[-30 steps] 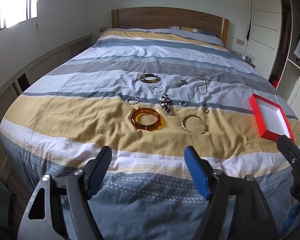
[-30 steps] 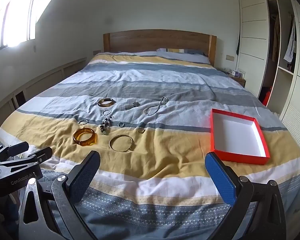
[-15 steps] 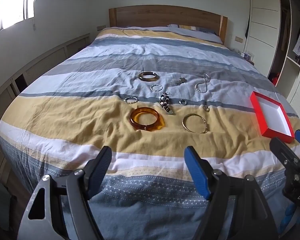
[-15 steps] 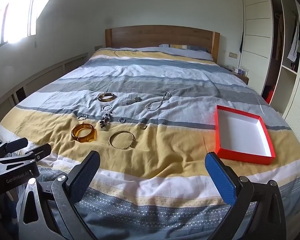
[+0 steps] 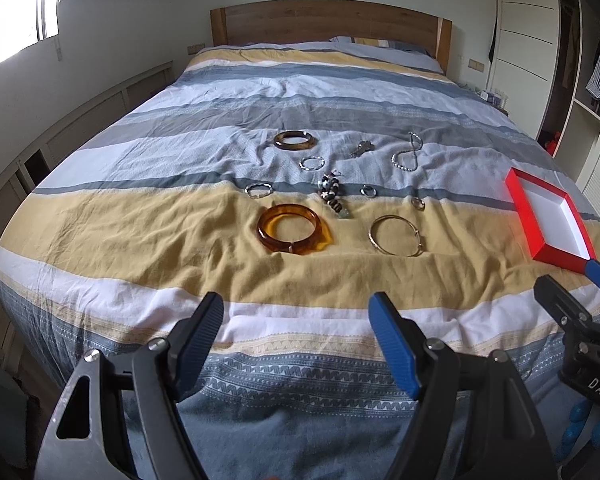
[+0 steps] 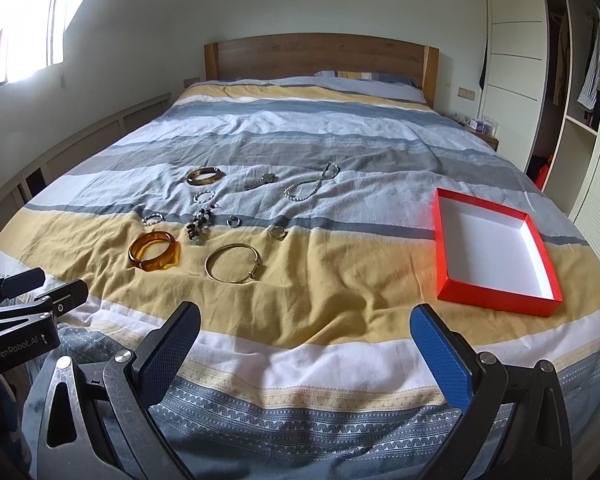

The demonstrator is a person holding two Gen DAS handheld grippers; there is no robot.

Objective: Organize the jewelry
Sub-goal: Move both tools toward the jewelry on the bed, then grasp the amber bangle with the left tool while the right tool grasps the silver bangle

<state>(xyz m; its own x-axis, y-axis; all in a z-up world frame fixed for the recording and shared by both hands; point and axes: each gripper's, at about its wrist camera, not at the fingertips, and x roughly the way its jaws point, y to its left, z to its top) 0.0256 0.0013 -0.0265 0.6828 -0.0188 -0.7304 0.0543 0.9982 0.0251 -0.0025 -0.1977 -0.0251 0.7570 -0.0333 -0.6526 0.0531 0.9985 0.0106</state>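
Several pieces of jewelry lie on the striped bed cover: an amber bangle (image 5: 294, 229) (image 6: 154, 250), a thin gold bangle (image 5: 396, 235) (image 6: 232, 263), a brown bangle (image 5: 295, 140) (image 6: 205, 175), a beaded bracelet (image 5: 332, 196) (image 6: 199, 226), a silver chain (image 5: 408, 154) (image 6: 310, 187) and small rings. An empty red box (image 5: 548, 220) (image 6: 494, 248) with a white inside sits to the right. My left gripper (image 5: 296, 320) and right gripper (image 6: 306, 326) hover open above the bed's foot edge, both short of the jewelry and holding nothing.
The bed (image 6: 340, 136) has a wooden headboard (image 6: 316, 54) at the far end. A low wall ledge (image 5: 80, 120) runs along the left, and white wardrobes with hanging clothes (image 6: 580, 72) stand at the right. A bedside table (image 6: 480, 132) holds small items.
Both grippers have moved forward towards the bed, so the jewelry and the red box appear closer. Both stay open, and nothing on the bed has moved.
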